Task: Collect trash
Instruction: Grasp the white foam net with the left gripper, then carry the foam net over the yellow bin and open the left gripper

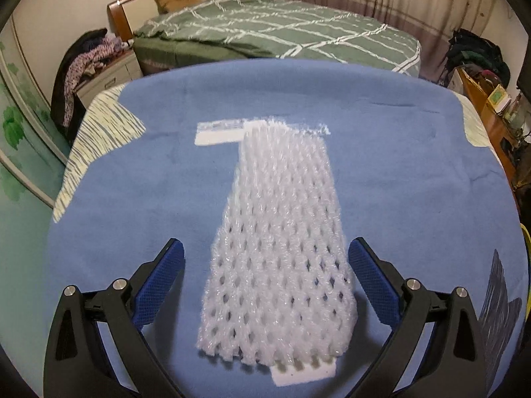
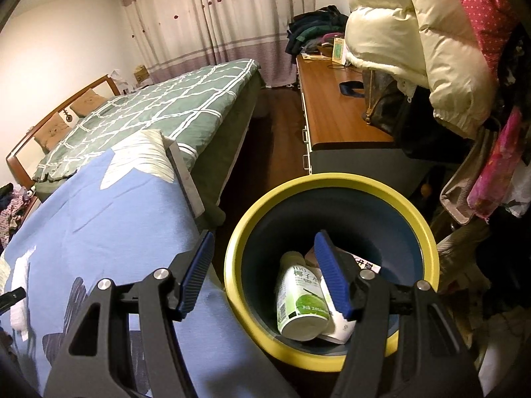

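Here foam net [image 1: 278,242] lies btwn open left gripper [image 1: 265,265] jaws.

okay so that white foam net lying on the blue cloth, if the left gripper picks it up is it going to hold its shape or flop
The foam net will probably flop: it is an open mesh lying flat on the blue cloth. It looks very light, so it may shift or drag rather than resist. The left gripper has its jaws open on either side, and the soft mesh should squash when pinched.

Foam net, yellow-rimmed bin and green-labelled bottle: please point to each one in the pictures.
foam net [image 1: 278,252], left wrist view, middle of the mesh.
yellow-rimmed bin [image 2: 332,180], right wrist view, far part of the rim.
green-labelled bottle [image 2: 300,298], right wrist view, its label, inside the bin.
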Action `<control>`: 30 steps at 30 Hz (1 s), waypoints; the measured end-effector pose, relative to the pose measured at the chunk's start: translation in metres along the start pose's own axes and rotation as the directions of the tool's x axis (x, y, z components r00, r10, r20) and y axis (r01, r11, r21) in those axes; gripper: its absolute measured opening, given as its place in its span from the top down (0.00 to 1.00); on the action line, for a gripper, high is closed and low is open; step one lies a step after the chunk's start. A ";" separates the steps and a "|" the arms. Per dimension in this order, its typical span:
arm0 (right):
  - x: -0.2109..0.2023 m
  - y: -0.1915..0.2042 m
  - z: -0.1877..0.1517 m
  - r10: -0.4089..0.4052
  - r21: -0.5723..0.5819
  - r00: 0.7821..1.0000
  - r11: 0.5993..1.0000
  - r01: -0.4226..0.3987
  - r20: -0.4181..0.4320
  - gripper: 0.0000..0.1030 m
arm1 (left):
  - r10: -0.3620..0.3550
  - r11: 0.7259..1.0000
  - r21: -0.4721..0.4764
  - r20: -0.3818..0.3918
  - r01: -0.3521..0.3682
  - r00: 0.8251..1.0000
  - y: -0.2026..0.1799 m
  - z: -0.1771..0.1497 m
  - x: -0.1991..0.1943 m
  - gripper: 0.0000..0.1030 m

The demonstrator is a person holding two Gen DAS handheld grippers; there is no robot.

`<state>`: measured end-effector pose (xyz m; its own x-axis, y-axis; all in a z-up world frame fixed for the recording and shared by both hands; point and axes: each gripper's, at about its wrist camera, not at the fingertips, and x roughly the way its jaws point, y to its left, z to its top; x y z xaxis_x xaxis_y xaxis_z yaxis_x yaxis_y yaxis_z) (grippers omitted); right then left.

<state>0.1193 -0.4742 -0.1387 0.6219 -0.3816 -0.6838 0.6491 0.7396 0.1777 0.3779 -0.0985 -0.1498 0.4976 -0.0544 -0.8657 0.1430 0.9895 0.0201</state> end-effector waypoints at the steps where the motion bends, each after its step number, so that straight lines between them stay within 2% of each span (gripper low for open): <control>1: 0.000 0.000 0.000 0.002 -0.001 1.000 1.000 -0.002 0.001 0.42 | -0.004 1.000 0.000 -0.004 0.004 1.000 0.000 0.001 0.003 0.06; 3: -0.001 0.001 0.000 0.009 -0.003 1.000 1.000 -0.009 0.005 0.42 | 0.001 1.000 0.006 -0.002 0.000 1.000 -0.002 0.002 0.005 0.11; 5: -0.002 0.002 -0.001 0.025 -0.007 1.000 1.000 -0.025 0.002 0.42 | -0.005 1.000 0.011 0.010 0.005 1.000 -0.005 0.001 0.003 0.21; 8: -0.004 0.003 -0.002 0.051 -0.013 0.999 0.999 -0.051 -0.004 0.42 | -0.017 1.000 0.022 0.018 0.016 1.000 -0.007 0.002 0.000 0.36; 10: -0.008 0.004 -0.001 0.064 -0.020 0.998 0.998 -0.063 0.005 0.42 | -0.027 0.999 0.025 0.022 0.026 0.999 -0.008 0.002 -0.003 0.52; 13: -0.017 0.003 0.003 0.074 -0.034 0.997 0.997 -0.074 0.022 0.42 | -0.061 0.998 0.024 0.022 0.060 0.998 -0.009 0.001 -0.010 0.59; 18: -0.030 -0.004 0.005 0.074 -0.069 0.996 0.995 -0.071 0.041 0.42 | -0.103 0.993 0.061 0.052 0.100 0.993 -0.031 -0.005 -0.030 0.60; 22: -0.041 -0.019 0.006 0.062 -0.087 0.997 0.995 -0.058 0.052 0.42 | -0.162 0.981 0.116 0.075 0.153 0.984 -0.064 -0.008 -0.053 0.60; 26: -0.049 -0.037 0.005 0.048 -0.093 0.997 0.995 -0.043 0.060 0.42 | -0.233 0.956 0.201 0.081 0.213 0.969 -0.113 -0.015 -0.076 0.60; 30: -0.061 -0.059 0.003 0.029 -0.084 0.997 0.996 -0.023 0.071 0.42 | -0.310 0.917 0.288 0.071 0.278 0.948 -0.171 -0.027 -0.098 0.60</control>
<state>0.0444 -0.4968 -0.1052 0.6704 -0.3983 -0.6261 0.5953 0.7923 0.1334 0.2812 -0.2592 -0.0816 0.4884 -0.3674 -0.7915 0.5155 0.8533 -0.0781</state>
